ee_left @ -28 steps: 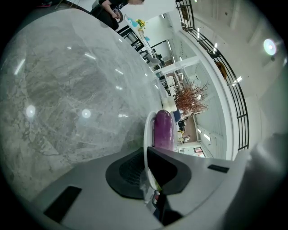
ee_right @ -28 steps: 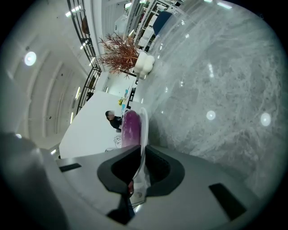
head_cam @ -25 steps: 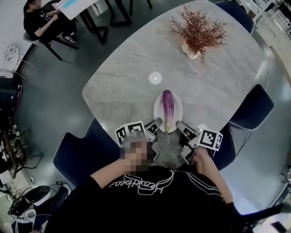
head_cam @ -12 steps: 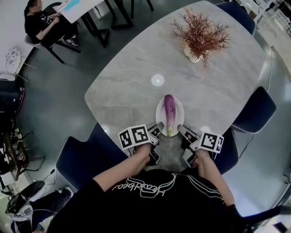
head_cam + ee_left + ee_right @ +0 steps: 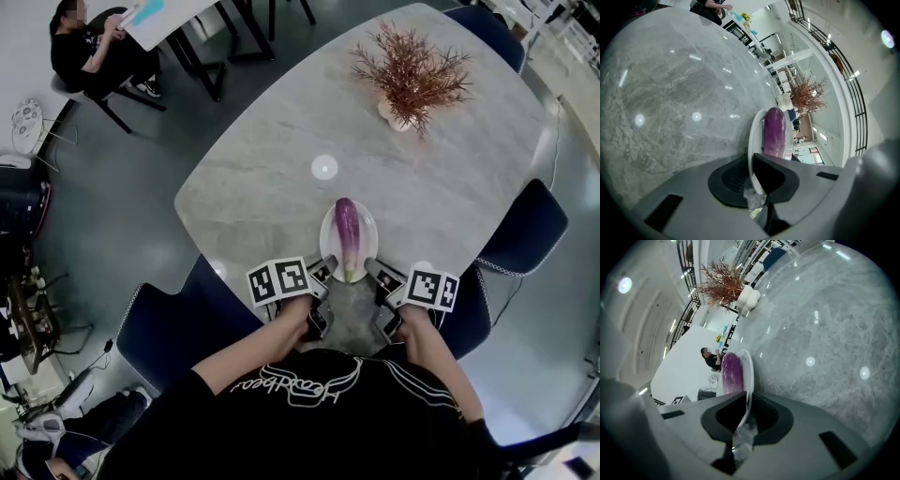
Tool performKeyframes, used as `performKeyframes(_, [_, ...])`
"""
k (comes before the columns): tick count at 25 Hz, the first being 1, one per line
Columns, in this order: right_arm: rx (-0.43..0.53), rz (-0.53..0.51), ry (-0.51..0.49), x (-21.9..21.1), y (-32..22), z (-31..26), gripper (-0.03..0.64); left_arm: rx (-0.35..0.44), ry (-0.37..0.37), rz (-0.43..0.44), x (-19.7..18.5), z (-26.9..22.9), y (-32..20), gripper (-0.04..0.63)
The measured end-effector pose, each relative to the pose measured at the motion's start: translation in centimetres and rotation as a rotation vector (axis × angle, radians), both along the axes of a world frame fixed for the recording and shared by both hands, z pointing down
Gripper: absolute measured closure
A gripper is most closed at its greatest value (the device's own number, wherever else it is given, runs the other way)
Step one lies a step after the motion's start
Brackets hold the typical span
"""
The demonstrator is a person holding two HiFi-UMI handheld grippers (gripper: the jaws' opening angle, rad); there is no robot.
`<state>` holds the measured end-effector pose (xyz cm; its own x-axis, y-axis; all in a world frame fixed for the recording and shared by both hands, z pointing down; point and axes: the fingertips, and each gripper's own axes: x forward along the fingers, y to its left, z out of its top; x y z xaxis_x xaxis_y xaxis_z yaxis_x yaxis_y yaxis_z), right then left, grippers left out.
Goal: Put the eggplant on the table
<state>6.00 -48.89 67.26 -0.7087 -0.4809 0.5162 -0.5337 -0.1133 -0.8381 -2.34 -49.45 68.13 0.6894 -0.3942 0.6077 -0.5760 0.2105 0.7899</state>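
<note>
A purple eggplant (image 5: 347, 232) lies lengthwise on a small white plate (image 5: 364, 225) at the near edge of the grey marble table (image 5: 262, 159). My left gripper (image 5: 323, 272) is shut on the plate's near-left rim, and my right gripper (image 5: 375, 274) is shut on its near-right rim. In the left gripper view the plate (image 5: 754, 140) runs edge-on into the jaws of the left gripper (image 5: 752, 183), with the eggplant (image 5: 774, 133) just beyond. The right gripper view shows the right gripper (image 5: 743, 420) pinching the plate's rim (image 5: 749, 376) beside the eggplant (image 5: 732, 372).
A reddish dried plant in a white vase (image 5: 408, 70) stands at the table's far side. A small white disc (image 5: 324, 169) lies mid-table. Dark blue chairs (image 5: 169, 323) (image 5: 520, 230) flank the table. A person (image 5: 89, 42) sits at the far left.
</note>
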Motion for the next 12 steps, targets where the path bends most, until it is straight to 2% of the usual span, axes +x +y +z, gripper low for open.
performKeyframes(6, [-0.02, -0.035, 0.065, -0.07, 0.23, 0.36, 0.592, 0.009, -0.022, 0.027, 0.08, -0.12, 0.22, 0.571])
performKeyframes(12, [-0.023, -0.065, 0.11, -0.2, 0.34, 0.46, 0.586, 0.038, -0.101, 0.059, -0.15, -0.17, 0.35, 0.569])
